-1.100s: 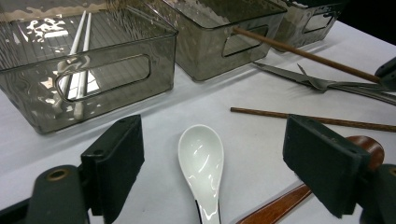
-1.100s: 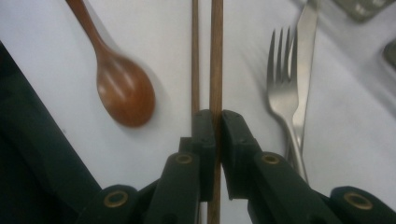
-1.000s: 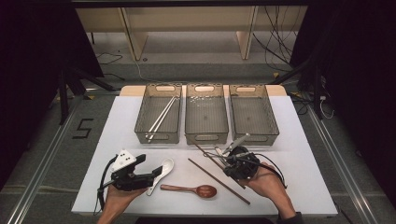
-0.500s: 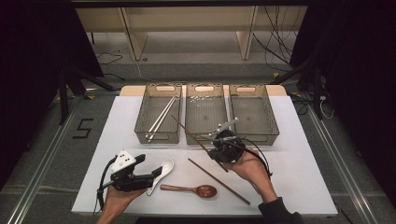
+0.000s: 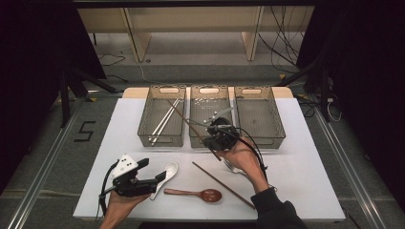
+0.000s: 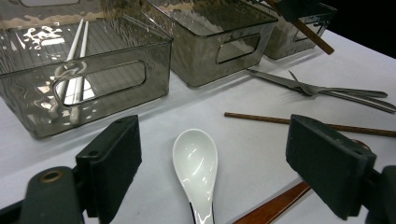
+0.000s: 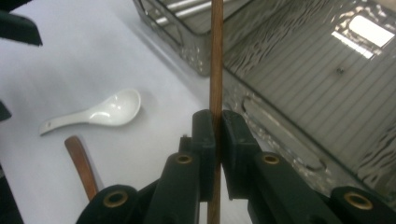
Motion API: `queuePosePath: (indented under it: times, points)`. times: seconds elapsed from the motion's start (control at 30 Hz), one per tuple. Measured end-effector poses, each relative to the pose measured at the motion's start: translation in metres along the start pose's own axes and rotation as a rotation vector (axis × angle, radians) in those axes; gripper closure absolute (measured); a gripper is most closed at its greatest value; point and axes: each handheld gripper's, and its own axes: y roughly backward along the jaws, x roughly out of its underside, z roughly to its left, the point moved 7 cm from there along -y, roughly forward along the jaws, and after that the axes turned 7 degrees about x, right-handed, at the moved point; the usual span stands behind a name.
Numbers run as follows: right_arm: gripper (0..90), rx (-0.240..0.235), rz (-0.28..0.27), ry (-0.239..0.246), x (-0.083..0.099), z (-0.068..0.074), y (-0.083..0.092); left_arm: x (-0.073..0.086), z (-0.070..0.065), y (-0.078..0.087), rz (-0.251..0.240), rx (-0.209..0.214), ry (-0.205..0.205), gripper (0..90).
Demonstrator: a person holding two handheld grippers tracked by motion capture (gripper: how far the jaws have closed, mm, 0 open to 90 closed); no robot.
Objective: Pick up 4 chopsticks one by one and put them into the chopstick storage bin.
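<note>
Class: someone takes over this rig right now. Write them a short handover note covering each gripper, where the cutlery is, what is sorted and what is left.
Right gripper: shut on a brown chopstick, held above the left bin and middle bin.
Left gripper: open, empty, jaws either side of the white spoon on the table.
Done: white chopsticks lie in the left bin.
Left on the table: second brown chopstick, wooden spoon, white spoon, metal cutlery. The right bin looks empty.
</note>
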Motion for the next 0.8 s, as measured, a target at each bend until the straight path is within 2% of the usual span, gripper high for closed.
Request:
queuePosePath:
  times: [0.37, 0.57, 0.8]
  points:
    - [85.0, -0.004, -0.026, -0.027, -0.029, -0.001, -0.016, 0.002, -0.002, 0.002, -0.005, -0.004, 0.010, 17.8]
    - [85.0, -0.002, -0.041, -0.047, -0.046, -0.001, -0.026, 0.003, -0.003, 0.003, 0.002, 0.002, 0.003, 17.1]
    - [85.0, -0.021, -0.053, -0.091, -0.064, 0.001, -0.036, 0.003, -0.003, 0.004, -0.001, 0.000, 0.002, 16.9]
